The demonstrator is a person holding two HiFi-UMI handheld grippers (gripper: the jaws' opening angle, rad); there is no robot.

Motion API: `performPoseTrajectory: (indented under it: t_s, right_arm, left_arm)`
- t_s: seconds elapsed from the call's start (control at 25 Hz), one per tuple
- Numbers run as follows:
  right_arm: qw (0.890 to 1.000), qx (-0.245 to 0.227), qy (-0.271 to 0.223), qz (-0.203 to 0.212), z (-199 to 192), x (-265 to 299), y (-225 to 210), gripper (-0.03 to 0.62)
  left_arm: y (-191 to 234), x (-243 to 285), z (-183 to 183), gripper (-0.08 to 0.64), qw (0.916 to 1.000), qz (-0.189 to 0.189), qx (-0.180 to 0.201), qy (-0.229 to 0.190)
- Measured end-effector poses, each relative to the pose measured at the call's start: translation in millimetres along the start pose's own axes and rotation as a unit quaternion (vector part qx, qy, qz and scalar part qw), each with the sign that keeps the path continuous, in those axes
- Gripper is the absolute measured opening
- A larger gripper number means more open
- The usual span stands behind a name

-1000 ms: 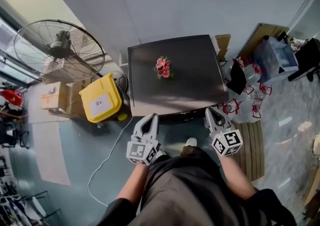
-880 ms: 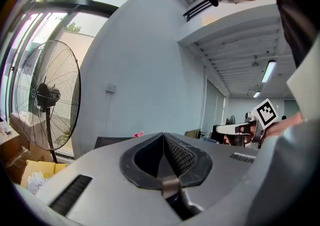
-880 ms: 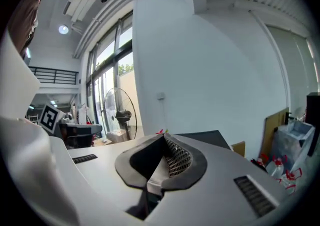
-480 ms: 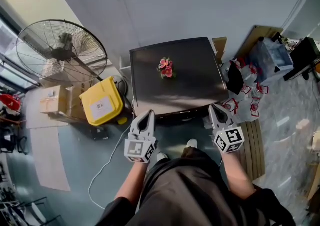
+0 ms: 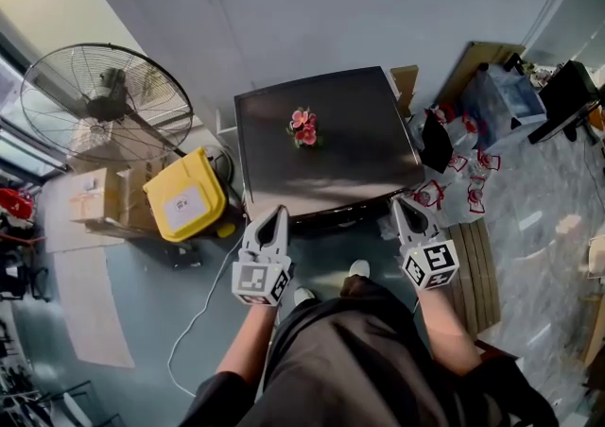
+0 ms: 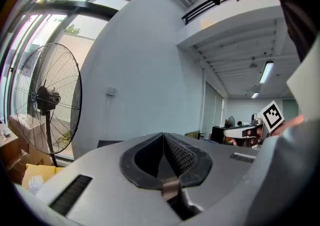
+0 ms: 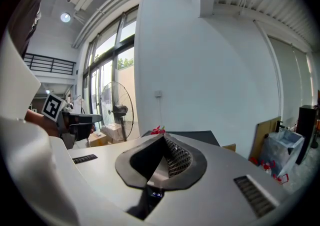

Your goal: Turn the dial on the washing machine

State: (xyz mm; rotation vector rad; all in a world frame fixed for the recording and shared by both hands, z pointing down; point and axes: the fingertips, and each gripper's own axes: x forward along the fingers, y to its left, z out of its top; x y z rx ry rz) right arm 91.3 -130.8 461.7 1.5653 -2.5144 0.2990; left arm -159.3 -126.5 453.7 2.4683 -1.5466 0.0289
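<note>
the task looks not yet begun. the washing machine (image 5: 359, 156) stands against the wall just ahead of the person, with red flowers (image 5: 303, 128) on its dark top and a yellow bin (image 5: 186, 194) at its left. the dial shows in no view; i judge it sits on the front face, under the near edge. the left gripper (image 5: 278, 213) and right gripper (image 5: 401, 205) hover by that edge, jaws pressed together, holding nothing. reaching, gripping and turning the dial are all left

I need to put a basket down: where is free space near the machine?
The washing machine top is bare around the red flowers. Floor in front of the yellow bin is open. Crowded: bags at right, boxes and fan at left.
</note>
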Motion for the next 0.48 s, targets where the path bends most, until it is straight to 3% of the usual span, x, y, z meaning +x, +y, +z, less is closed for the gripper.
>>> performPoseTrajectory:
  t_s: [0.48]
  right_arm:
    - [1.0, 0.002, 0.0, 0.003, 1, 1, -27, -0.002]
  left_arm:
    - [-13, 17, -3, 0.005, 1.0, 0.007, 0.002, 0.005]
